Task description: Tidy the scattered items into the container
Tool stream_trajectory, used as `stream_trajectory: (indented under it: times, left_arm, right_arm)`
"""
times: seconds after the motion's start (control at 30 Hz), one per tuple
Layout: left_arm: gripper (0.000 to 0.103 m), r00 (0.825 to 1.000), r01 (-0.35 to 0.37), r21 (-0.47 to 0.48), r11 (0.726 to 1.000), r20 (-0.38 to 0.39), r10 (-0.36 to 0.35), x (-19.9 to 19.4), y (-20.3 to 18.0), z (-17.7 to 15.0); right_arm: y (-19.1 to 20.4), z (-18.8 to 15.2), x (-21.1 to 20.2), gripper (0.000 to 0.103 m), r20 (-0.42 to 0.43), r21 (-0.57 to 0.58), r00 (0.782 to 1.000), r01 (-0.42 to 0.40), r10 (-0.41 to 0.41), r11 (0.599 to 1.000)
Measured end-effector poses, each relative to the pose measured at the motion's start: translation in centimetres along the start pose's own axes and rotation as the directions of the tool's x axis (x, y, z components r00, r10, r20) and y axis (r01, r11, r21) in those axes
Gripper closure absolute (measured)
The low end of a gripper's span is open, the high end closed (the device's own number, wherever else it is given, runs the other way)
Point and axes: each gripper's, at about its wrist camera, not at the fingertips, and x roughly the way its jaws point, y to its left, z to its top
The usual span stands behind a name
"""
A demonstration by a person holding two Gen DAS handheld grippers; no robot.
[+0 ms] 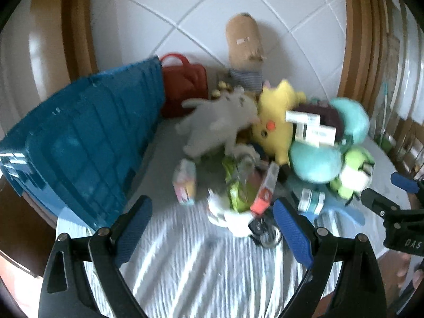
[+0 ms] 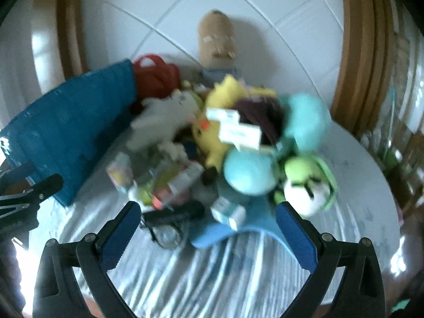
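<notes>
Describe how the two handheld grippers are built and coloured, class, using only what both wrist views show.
Each gripper, left gripper and right gripper, has black curved arms joined by silver screws, ending in textured blue finger pads. The right gripper's body bears white letters "DAS". No cables or sleeves show.

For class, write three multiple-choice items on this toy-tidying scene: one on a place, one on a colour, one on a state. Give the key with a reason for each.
1. Where is the blue container relative to the toy pile?
A. On its left
B. On its right
C. Under it

2. What colour is the bag behind the container?
A. Green
B. Red
C. White

3. How is the left hand-held gripper?
A. Shut on a toy
C. Open, holding nothing
B. Out of view

Key: 1 A, the container stands left of the pile, which includes the yellow plush. 2 B, the handled bag is plainly red. 3 C, its blue fingers stand wide apart with nothing gripped between them.
</notes>
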Motion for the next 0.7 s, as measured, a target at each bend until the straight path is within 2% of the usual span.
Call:
stream_trajectory:
  times: [0.23, 0.63, 0.7]
  left_arm:
    - [0.009, 0.994, -0.006, 0.041, 0.999, -0.105, 0.010, 3.9, -1.5, -1.6]
    - [0.009, 0.974, 0.124, 0.145, 0.982, -0.207, -0.092, 12.7, -4.9, -0.5]
    - [0.009, 0.967, 0.149, 0.160, 0.976, -0.230, -0.110, 14.1, -5.5, -0.5]
  right_arm:
    - [-3.0, -2.9, 3.7, 0.000, -0.104, 0.060, 0.994, 0.023, -0.017, 0.998]
    - [-7.2, -3.4, 8.3, 0.001, -0.227, 0.155, 0.969, 0.134, -0.096, 0.979]
    - [-7.3, -3.2, 9.0, 0.004, -0.237, 0.158, 0.966, 0.141, -0.101, 0.977]
